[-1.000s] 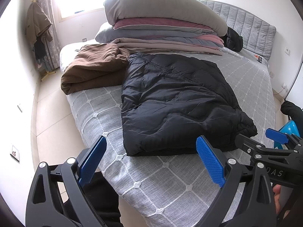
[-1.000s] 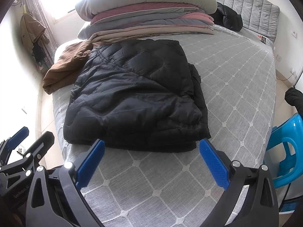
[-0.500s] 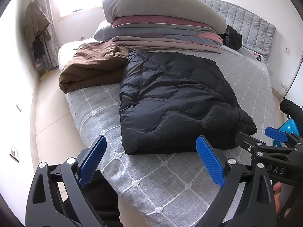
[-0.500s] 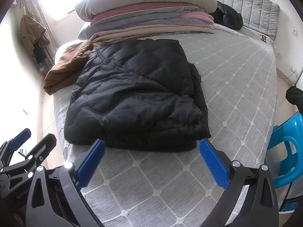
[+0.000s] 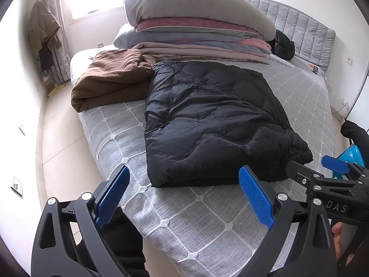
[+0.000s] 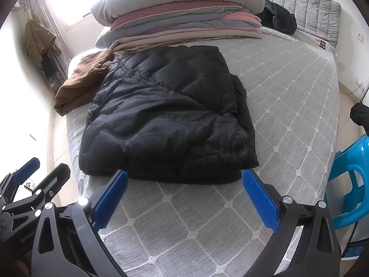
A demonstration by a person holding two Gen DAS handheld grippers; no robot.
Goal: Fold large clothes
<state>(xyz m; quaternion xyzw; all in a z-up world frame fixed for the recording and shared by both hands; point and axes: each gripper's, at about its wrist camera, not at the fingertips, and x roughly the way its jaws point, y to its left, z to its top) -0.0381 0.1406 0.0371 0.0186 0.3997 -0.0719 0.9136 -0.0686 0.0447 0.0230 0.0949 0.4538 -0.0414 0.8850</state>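
Bedroom, bright window at the far wall. A bed (image 5: 207, 212) with a grey diamond-quilted cover and a grey padded headboard (image 5: 306, 37) is seen from its foot end in both wrist views.

A black puffer jacket (image 5: 207, 124) is laid flat on the cover, folded into a rough rectangle; its near edge lies a little way in from the foot of the bed. In the right wrist view the jacket (image 6: 166, 115) shows layered edges stacked along its right side (lower layers protrude slightly past the top one).

A brown garment (image 5: 110, 80) is bundled just beside the jacket on its left, touching it at the far corner and reaching the bed's left edge. Behind both, a stack of folded bedding (image 5: 198, 41) in grey, pink and beige is piled, topped by a large grey pillow (image 5: 193, 4). Another dark garment (image 5: 283, 46) is set against the headboard, to the right of the stack.

The left gripper (image 5: 184, 196) is held over the near-left part of the bed, jaws wide apart, nothing between them. The right gripper (image 6: 184, 198) is held over the foot of the bed, jaws likewise wide apart and empty; the jacket's near edge is seen just beyond its blue pads (image 6: 260, 200). Neither gripper is touching the jacket.

A blue plastic chair (image 6: 350, 175) is seen on the floor to the right of the bed. A coat (image 5: 43, 23) is hung by the curtain at far left.
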